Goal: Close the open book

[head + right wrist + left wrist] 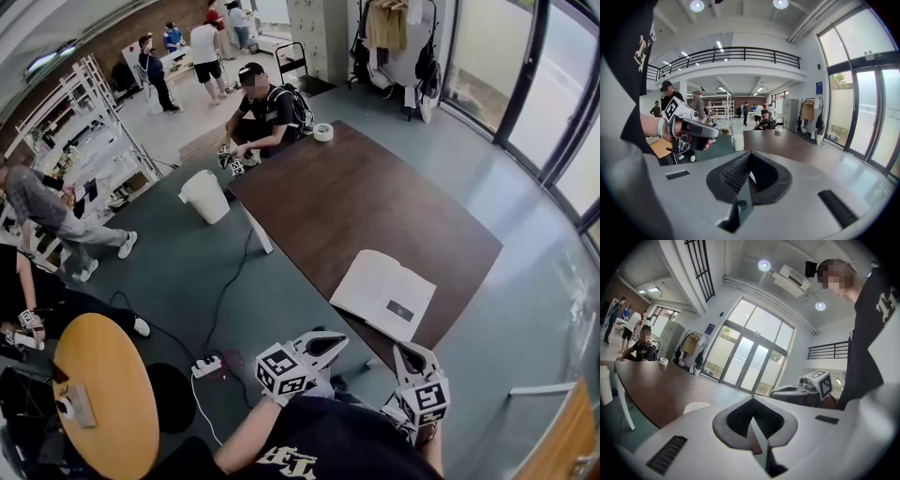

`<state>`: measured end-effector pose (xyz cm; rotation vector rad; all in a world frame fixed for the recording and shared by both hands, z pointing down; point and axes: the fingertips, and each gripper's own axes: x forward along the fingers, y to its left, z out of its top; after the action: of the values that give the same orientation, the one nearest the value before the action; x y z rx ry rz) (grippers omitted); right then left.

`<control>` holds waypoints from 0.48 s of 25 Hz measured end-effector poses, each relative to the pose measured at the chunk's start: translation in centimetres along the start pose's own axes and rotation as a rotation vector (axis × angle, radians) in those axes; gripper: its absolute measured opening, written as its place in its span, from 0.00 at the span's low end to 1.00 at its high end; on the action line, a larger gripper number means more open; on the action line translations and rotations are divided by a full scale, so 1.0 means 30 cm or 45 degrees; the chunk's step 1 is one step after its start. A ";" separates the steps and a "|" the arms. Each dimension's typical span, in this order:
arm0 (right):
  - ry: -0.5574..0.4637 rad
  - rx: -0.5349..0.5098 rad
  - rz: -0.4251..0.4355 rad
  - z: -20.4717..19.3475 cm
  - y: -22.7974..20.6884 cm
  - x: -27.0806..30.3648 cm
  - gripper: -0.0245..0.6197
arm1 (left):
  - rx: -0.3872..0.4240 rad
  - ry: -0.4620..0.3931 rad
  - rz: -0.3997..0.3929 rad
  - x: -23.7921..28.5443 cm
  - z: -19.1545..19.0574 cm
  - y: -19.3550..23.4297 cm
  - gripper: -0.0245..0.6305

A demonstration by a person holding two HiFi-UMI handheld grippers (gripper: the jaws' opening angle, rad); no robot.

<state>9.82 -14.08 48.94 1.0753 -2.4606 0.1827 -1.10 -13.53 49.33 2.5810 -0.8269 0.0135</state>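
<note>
Near the front corner of the dark brown desk [356, 197], the book [384, 292] lies open and flat, white pages up, with a small dark patch on its right-hand page. Its near edge lies close along the desk's edge.

Both tools are held low in front of the person, short of the book and not touching it. The left tool [333, 342] points toward the book's near left corner, its tip just off the desk edge. In its own view the left tool [751, 401] has its jaws pressed together, with nothing between them. The right tool [399, 350] sits below the book's near right part, tip up toward it. Its own view shows the right tool [749, 154] with its jaws also closed on each other and empty. Each tool shows in the other's view, beside it and apart, the left one gripped in a hand [670, 133].

At the desk's far end a tape roll [322, 132] rests on the top, and a person [267, 112] crouches just beyond that end. A white bin [204, 197] stands on the grey-green floor by the desk's left corner. Closer in, a power strip [207, 366] lies on the floor with cables running from it, next to a round wooden table [103, 394]. More people stand or sit farther back and at the left, beside white shelving.
</note>
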 end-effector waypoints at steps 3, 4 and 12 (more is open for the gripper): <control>-0.019 0.010 -0.018 -0.026 -0.005 -0.001 0.02 | -0.007 0.004 -0.013 0.006 -0.013 0.015 0.05; -0.031 0.019 -0.022 -0.042 -0.006 -0.002 0.02 | -0.014 0.002 -0.016 0.007 -0.015 0.020 0.05; 0.008 0.061 -0.048 -0.091 0.006 -0.024 0.02 | -0.067 0.002 -0.031 0.013 -0.044 0.058 0.05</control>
<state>11.07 -12.68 51.05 1.1385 -2.4396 0.2337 -1.59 -14.49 51.28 2.5417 -0.7845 -0.0133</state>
